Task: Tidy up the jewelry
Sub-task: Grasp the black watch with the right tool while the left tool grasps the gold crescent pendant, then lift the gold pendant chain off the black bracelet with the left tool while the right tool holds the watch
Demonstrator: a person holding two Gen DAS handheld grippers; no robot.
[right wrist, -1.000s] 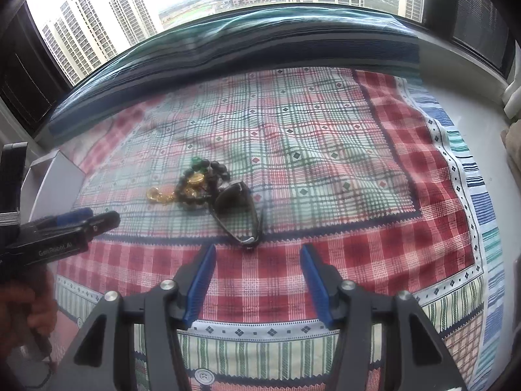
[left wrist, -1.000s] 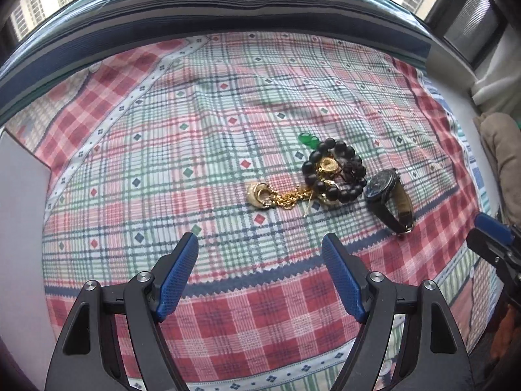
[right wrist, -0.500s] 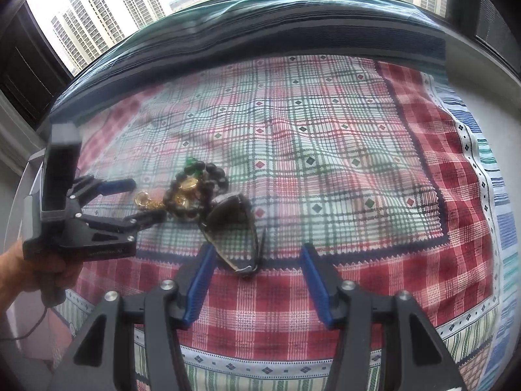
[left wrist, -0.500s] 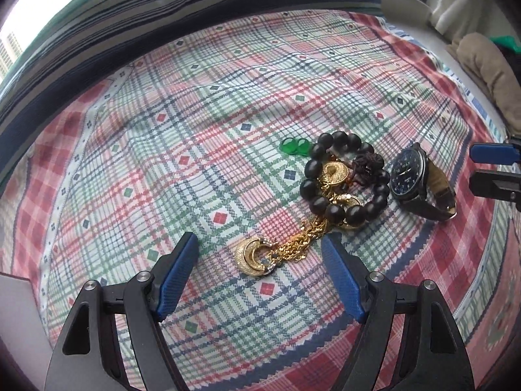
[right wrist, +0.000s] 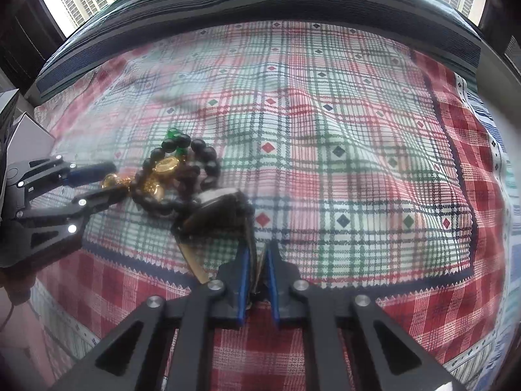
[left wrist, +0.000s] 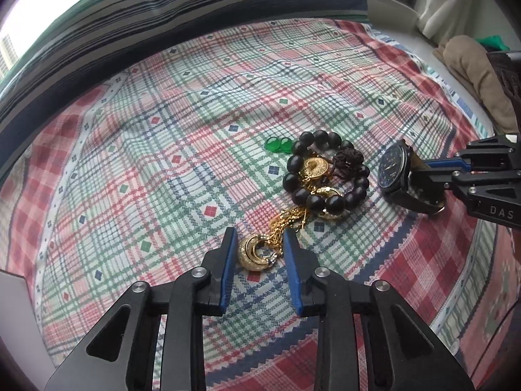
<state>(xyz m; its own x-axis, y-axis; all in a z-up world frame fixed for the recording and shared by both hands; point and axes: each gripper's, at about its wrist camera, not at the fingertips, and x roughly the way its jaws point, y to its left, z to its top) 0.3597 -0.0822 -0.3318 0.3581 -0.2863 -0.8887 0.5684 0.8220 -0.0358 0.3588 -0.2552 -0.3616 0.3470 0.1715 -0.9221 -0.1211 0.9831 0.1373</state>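
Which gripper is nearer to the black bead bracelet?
Left, though narrowly. The left gripper brackets the gold pendant just before the black bead bracelet; the right gripper pinches the watch strap beside it.

Both wrist fisheyes sit low and close over the plaid cloth (left wrist: 169, 176), facing the window; both show the bead bracelet (left wrist: 325, 176) (right wrist: 182, 176).

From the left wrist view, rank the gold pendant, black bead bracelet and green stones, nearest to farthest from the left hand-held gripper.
1. Gold pendant: between the left hand-held gripper fingers.
2. Black bead bracelet: ahead, right.
3. Green stones: beyond the bracelet's near beads.
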